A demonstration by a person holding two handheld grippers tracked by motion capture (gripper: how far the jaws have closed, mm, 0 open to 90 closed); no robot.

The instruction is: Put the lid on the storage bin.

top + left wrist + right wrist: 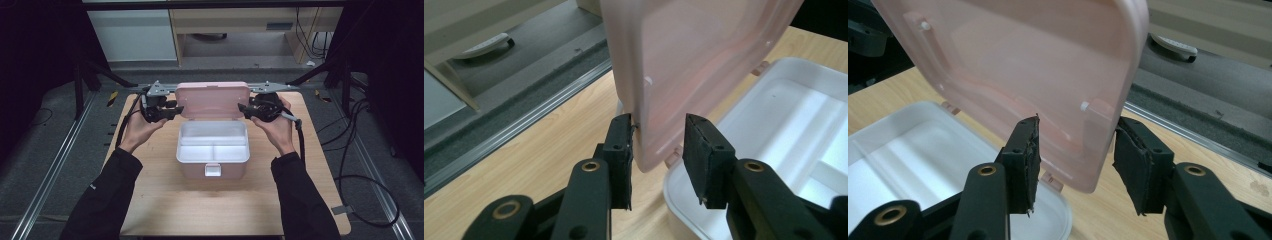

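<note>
Box [212, 150] sits mid-counter [165, 200], lid [212, 99] raised at its far side. Your left tongs [176, 108] and right tongs [243, 108] straddle the lid's left and right edges, jaws apart, neither visibly clamping.

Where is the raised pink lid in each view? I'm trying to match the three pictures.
High view: the pink lid stands upright at centre, between both grippers.
Left gripper view: upper centre-right, its edge between the jaws.
Right gripper view: upper centre-left, its lower corner between the jaws.
Shared landmark: the white tray under it.
</note>
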